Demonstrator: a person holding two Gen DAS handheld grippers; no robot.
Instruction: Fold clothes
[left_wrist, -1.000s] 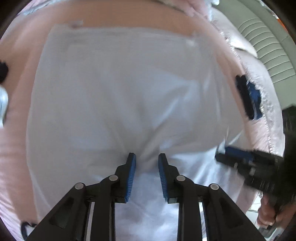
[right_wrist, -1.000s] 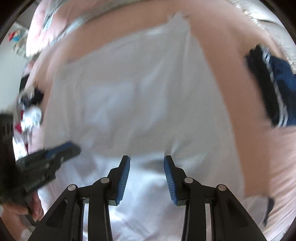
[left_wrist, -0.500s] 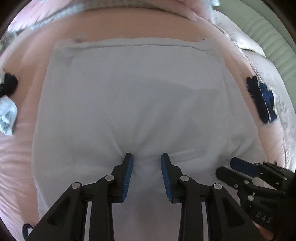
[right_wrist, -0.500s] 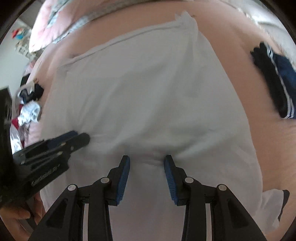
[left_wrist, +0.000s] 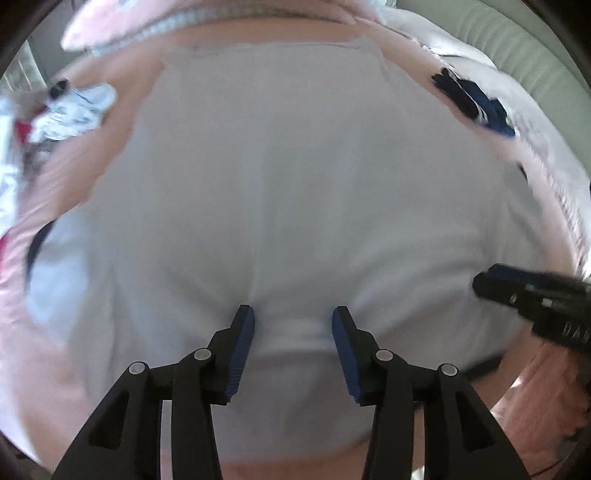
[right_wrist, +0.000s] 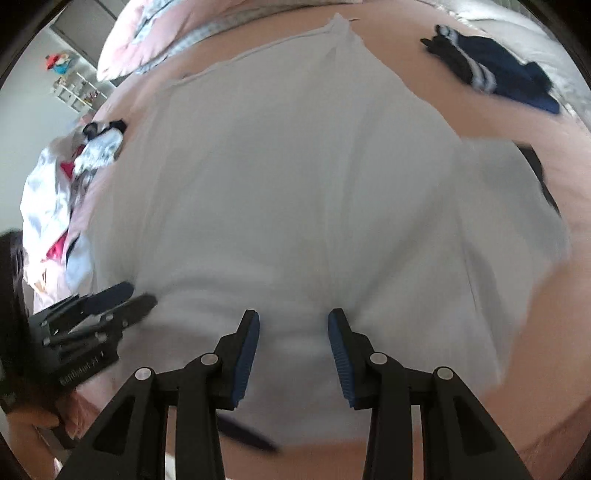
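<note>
The white garment (left_wrist: 295, 206) lies spread on the pink bed (left_wrist: 55, 369). The left gripper (left_wrist: 293, 328) has just been opening, cloth bunched between its parted jaws. The right gripper (right_wrist: 291, 332) is part open, pinching a bunched ridge. If the left releases early, the fold could slump crooked. Lettering on both gripper bodies is unreadable.

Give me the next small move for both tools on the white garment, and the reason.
Probably lift both tools clear of the white garment. The left tool has just been opening, its pads apart with a ridge of cloth between them; the right tool straddles a similar ridge. The garment lies spread on the pink bedding, so the drag looks finished.
</note>
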